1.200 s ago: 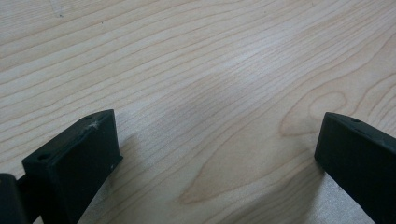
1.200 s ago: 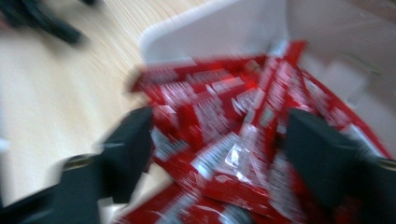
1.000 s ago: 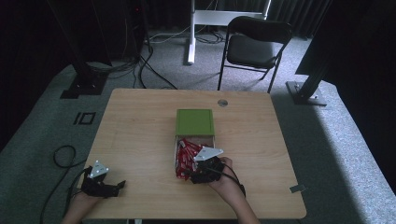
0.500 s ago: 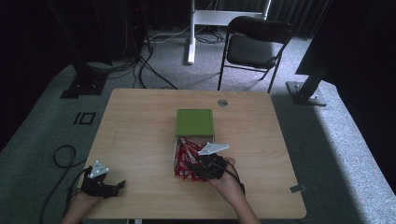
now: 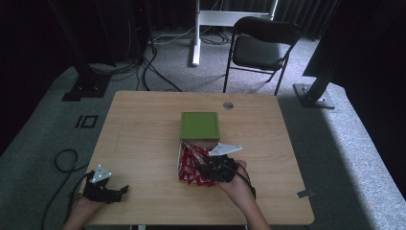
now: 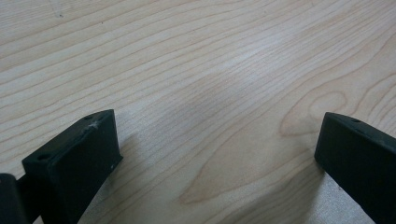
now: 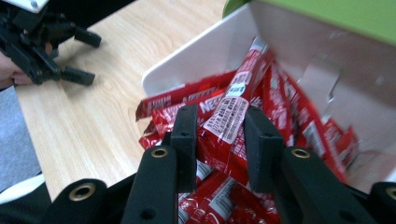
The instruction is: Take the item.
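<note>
Item: red stick packets (image 7: 261,107), heaped in a white box (image 7: 196,60) with green lid (image 5: 199,125), centre of wooden table (image 5: 143,134).

Right gripper (image 7: 219,135): jaws narrowly apart around one packet, its long axis running away between them; contact uncertain.

Left gripper (image 5: 103,189): near-left corner, jaws wide apart over bare wood, well away.

Markings: barcode label; partial white lettering "NES", brand unconfirmed.

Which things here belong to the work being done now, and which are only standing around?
In use:
right gripper, shut on a red packet
red packets
green-lidded box

Standing around:
left gripper, open on the table
folding chair
floor cables
</note>
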The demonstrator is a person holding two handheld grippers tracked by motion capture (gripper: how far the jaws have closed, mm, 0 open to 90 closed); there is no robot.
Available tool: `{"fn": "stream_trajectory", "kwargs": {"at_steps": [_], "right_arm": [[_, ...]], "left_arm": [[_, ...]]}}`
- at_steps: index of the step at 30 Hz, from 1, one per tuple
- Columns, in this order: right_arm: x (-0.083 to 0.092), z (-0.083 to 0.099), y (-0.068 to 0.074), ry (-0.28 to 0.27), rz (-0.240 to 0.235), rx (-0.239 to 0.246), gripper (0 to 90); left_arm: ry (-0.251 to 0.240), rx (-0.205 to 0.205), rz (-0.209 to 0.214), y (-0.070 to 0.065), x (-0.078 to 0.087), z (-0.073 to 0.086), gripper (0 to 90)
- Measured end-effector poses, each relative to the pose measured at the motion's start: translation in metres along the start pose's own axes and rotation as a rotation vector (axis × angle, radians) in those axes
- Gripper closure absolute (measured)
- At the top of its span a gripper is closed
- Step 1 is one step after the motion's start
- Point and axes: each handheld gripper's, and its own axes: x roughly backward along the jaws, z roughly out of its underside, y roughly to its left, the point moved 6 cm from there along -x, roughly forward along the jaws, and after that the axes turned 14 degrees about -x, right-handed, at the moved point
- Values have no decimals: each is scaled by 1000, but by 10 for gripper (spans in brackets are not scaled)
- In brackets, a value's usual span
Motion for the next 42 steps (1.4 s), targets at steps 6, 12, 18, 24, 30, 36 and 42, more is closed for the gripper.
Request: {"fn": "stream_trajectory", "kwargs": {"at_steps": [6, 12, 18, 24, 30, 36, 42], "right_arm": [[15, -8, 1, -49, -8, -14, 693], [33, -14, 3, -98, -20, -27, 695], [49, -21, -1, -147, -13, -57, 702], [60, -24, -3, -172, -5, -62, 709], [77, -27, -4, -218, -11, -78, 710], [95, -33, -15, -272, 13, -103, 710], [105, -38, -33, -305, 54, -146, 710]], "left_arm": [[-1, -1, -1, 0, 0, 0, 8], [0, 1, 0, 0, 0, 0, 8], [1, -1, 1, 0, 0, 0, 7], [1, -1, 1, 0, 0, 0, 8], [1, -1, 1, 0, 0, 0, 8], [1, -1, 1, 0, 0, 0, 7], [1, -1, 1, 0, 0, 0, 8]]}}
